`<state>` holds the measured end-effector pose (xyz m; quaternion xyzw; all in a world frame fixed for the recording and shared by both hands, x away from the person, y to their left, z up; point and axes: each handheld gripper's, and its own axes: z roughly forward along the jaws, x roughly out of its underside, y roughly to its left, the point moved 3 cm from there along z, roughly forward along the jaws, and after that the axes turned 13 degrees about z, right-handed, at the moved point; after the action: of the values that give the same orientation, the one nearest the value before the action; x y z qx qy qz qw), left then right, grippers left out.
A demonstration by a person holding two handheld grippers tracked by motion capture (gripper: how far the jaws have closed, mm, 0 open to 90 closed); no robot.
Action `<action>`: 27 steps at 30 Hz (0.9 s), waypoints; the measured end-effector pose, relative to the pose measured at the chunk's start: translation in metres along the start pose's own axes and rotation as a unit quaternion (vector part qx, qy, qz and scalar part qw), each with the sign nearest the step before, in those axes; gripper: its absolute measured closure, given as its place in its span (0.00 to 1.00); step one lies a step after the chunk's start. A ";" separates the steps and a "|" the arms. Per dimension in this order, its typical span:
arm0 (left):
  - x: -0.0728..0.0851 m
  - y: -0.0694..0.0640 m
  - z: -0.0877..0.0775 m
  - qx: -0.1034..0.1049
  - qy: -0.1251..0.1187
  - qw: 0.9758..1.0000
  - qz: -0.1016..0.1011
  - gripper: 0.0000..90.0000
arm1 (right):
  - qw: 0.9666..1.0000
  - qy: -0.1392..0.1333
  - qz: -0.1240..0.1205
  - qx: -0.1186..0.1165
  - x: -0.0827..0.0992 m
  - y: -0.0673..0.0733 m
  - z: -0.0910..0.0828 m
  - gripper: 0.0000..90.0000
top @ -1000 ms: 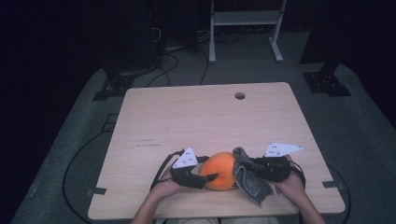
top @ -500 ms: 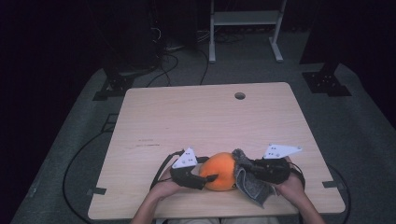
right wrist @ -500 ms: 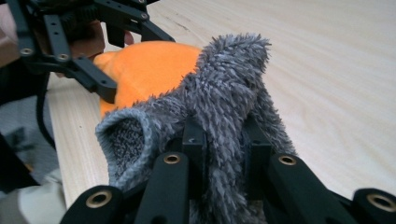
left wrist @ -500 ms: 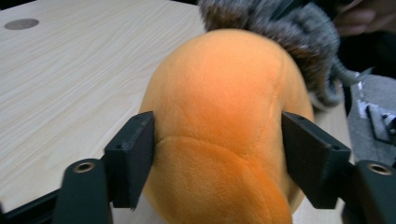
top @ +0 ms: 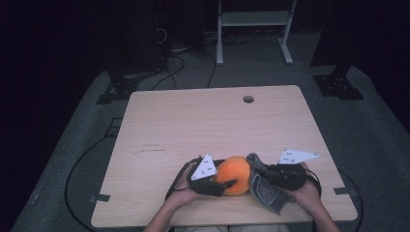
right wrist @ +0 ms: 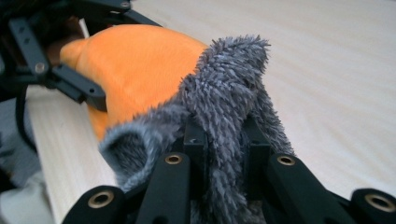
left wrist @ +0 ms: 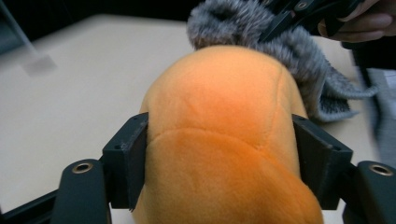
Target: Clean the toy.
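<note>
A round orange plush (top: 235,173) lies near the table's front edge, with a grey furry cloth (top: 267,189) draped against its right side. My left gripper (top: 228,180) comes in from the left and its pads (left wrist: 133,156) press into both flanks of the orange plush (left wrist: 219,140). Its jaws have just been opening a little, with the plush still squeezed between them. My right gripper (right wrist: 224,140) is shut on a fold of the grey furry cloth (right wrist: 229,98), which stands up between its fingers. The left gripper (right wrist: 70,79) and the plush (right wrist: 140,65) show beyond it.
The wooden table (top: 193,125) has a small round hole (top: 248,99) near its far edge. Both hands rest at the front edge. On the dark floor behind stand a white metal frame (top: 251,19), black stand feet (top: 116,89) and cables.
My left gripper and the orange plush have shifted slightly to the right, toward the right gripper. The right gripper and the grey cloth stay put.
</note>
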<state>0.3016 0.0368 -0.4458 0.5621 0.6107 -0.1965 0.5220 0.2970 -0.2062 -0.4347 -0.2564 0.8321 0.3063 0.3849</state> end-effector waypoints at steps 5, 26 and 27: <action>0.006 0.008 0.003 0.031 0.012 0.999 -0.041 0.15 | 1.000 0.011 -0.015 0.022 -0.001 0.002 0.012 0.85; 0.019 0.013 -0.004 0.070 0.037 0.990 -0.115 0.24 | 1.000 -0.011 0.011 -0.027 -0.002 0.007 0.004 0.84; 0.018 0.012 -0.003 0.072 0.037 0.991 -0.111 0.24 | 0.999 -0.016 0.006 -0.038 -0.005 0.013 0.005 0.84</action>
<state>0.3137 0.0517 -0.4561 0.5336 0.6726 -0.2759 0.4323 0.2938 -0.1932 -0.4289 -0.2607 0.8148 0.3445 0.3865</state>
